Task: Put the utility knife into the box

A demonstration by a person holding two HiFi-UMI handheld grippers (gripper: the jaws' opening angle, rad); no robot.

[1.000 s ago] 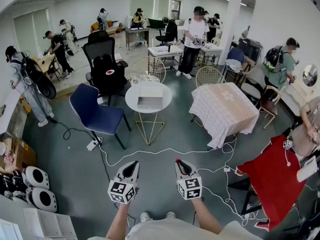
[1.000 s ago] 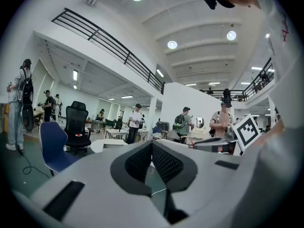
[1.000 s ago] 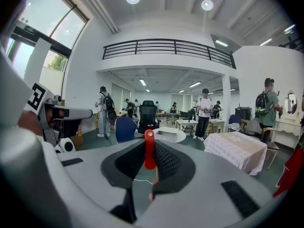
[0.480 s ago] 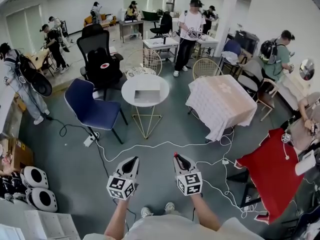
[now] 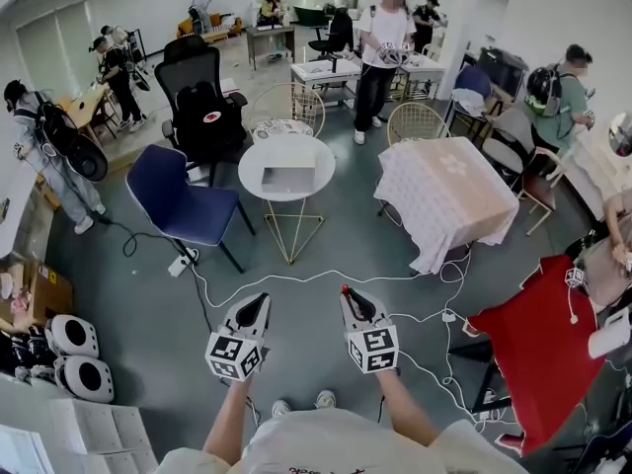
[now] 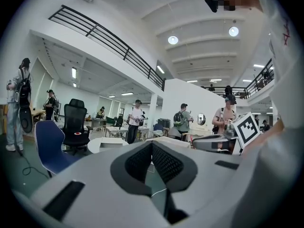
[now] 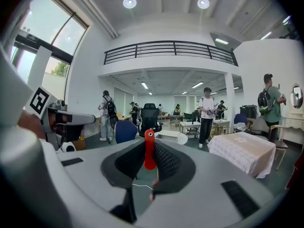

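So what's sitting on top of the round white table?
A single pale box sits on the round table; its inside is too small to make out.

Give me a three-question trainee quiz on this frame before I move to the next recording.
1. True or false: the right gripper holds a red knife.
2. Fill in: the left gripper's jaws are ___, with nothing between them.
3. The box sits: A) on the round table; B) in the left gripper; C) in the right gripper.
Key: 1 true; 2 shut; 3 A.
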